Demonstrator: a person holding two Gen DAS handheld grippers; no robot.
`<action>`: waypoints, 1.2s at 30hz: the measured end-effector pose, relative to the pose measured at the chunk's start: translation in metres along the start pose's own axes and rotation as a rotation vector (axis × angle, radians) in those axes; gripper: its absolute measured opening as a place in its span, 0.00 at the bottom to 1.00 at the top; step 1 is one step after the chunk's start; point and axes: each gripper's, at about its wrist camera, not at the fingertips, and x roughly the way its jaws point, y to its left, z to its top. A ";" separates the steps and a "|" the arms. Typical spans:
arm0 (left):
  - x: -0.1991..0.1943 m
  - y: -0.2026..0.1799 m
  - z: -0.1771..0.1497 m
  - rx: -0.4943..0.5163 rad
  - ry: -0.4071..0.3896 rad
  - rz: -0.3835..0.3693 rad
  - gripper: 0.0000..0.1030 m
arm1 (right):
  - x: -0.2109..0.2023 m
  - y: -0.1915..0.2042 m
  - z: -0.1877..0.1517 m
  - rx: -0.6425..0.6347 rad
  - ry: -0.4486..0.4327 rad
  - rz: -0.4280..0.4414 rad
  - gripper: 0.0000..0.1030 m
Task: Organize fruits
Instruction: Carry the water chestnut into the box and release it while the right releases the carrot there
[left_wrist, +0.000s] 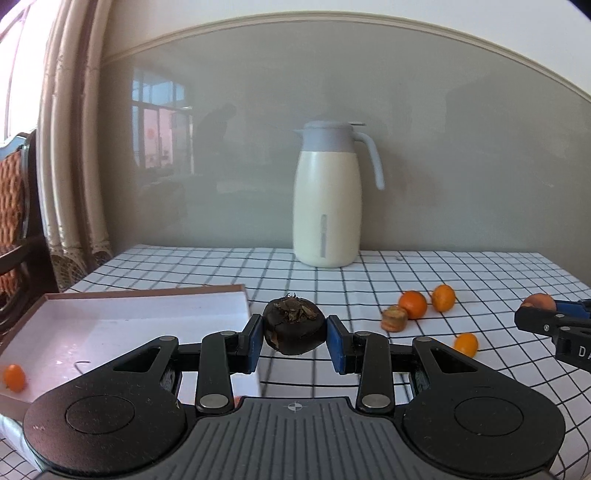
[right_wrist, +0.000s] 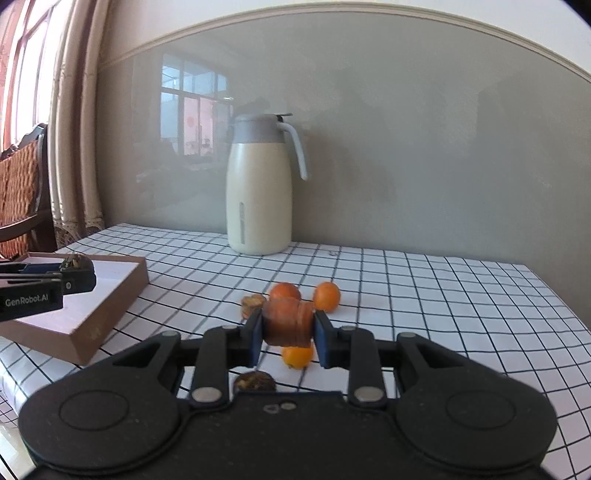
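Left gripper (left_wrist: 294, 341) clamps a dark fruit (left_wrist: 293, 326); right gripper (right_wrist: 289, 330) pinches an orange chunk (right_wrist: 288, 323).

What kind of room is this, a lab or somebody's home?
Most likely a home dining room: a checked tablecloth, a cream thermos jug against the wall, curtains by a window, and a wooden chair.

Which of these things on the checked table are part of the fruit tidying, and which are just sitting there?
Part of the job:
- dark round fruit in the left hand-held gripper
- orange chunk in the right hand-held gripper
- loose small oranges
- shallow box

Just sitting there:
- cream jug
- curtain
- chair
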 end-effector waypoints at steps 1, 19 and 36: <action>0.000 0.004 0.000 -0.002 0.003 0.005 0.36 | 0.000 0.003 0.001 -0.003 -0.005 0.007 0.19; -0.018 0.094 -0.010 -0.080 -0.009 0.149 0.36 | 0.013 0.086 0.014 -0.067 -0.041 0.179 0.19; -0.026 0.170 -0.027 -0.142 0.007 0.289 0.36 | 0.036 0.155 0.027 -0.127 -0.046 0.322 0.19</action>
